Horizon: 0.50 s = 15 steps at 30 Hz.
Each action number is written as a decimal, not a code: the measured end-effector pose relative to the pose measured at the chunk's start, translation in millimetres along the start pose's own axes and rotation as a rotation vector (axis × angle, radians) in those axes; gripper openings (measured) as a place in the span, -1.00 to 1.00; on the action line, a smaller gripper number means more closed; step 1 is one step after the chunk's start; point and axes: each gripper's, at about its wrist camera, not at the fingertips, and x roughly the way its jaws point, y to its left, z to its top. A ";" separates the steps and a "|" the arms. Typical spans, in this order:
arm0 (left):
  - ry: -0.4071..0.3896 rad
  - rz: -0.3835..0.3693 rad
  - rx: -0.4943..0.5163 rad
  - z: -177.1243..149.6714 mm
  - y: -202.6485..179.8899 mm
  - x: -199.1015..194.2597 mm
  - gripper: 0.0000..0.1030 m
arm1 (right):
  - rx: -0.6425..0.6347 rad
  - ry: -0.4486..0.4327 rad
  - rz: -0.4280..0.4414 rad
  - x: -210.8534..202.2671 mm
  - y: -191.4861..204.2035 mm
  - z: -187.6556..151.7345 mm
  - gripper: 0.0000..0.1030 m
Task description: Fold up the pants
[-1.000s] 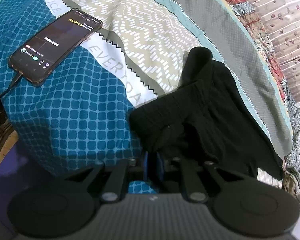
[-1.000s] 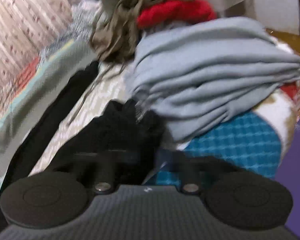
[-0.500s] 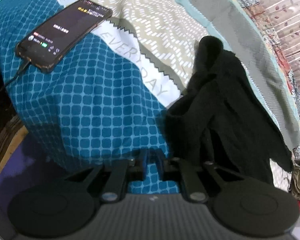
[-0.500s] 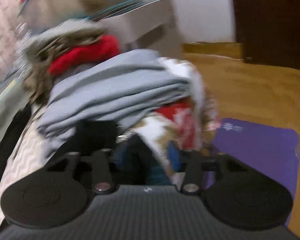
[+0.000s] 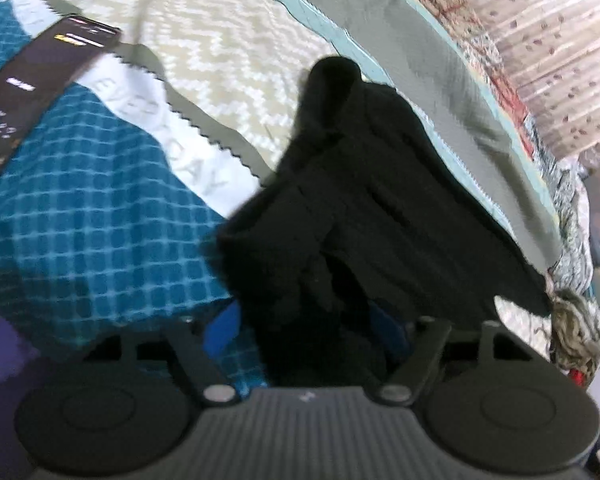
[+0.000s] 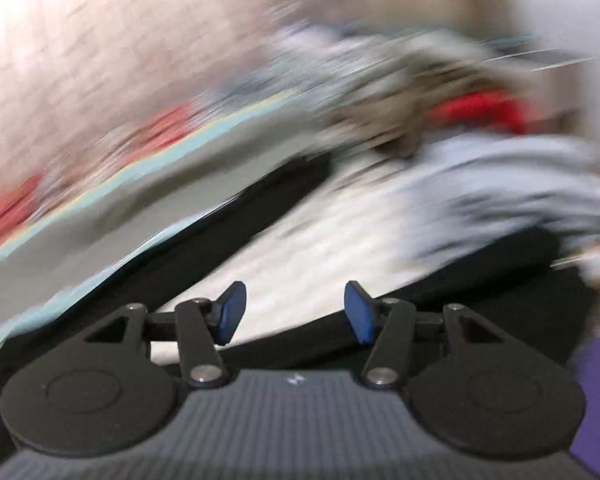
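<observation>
On the bedspread (image 5: pixel 100 208), left to right: phone (image 5: pixel 40 96) cut off at frame edge, black pants (image 5: pixel 360 208) bunched between your left gripper (image 5: pixel 312 328)'s opening jaws, hiding one pad; your right gripper (image 6: pixel 292 312), blurred, closing on nothing.

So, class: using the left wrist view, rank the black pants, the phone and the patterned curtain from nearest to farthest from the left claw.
1. Black pants: nearest, bunched between the opening jaws of the left claw.
2. Phone: farther, upper left on the bedspread.
3. Patterned curtain: farthest, upper right beyond the bed's edge.
</observation>
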 end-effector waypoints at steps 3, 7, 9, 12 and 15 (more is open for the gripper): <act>0.024 0.039 0.028 -4.6 -5.0 10.8 -0.68 | -0.074 0.152 0.177 32.5 59.8 -23.9 -0.25; -0.009 0.028 0.065 -19.5 0.0 -1.4 -0.83 | -0.107 0.324 0.333 52.2 105.9 -55.6 -0.45; -0.029 0.019 0.073 -28.7 8.6 -10.9 -0.83 | -0.142 0.444 0.375 60.9 120.2 -73.2 -0.45; -0.013 0.016 0.029 -38.7 29.0 -14.0 -0.81 | -0.238 0.527 0.376 57.8 134.6 -99.5 -0.44; 0.002 -0.024 -0.022 -42.0 42.4 -15.7 -0.58 | -0.324 0.489 0.375 46.5 144.5 -94.9 -0.40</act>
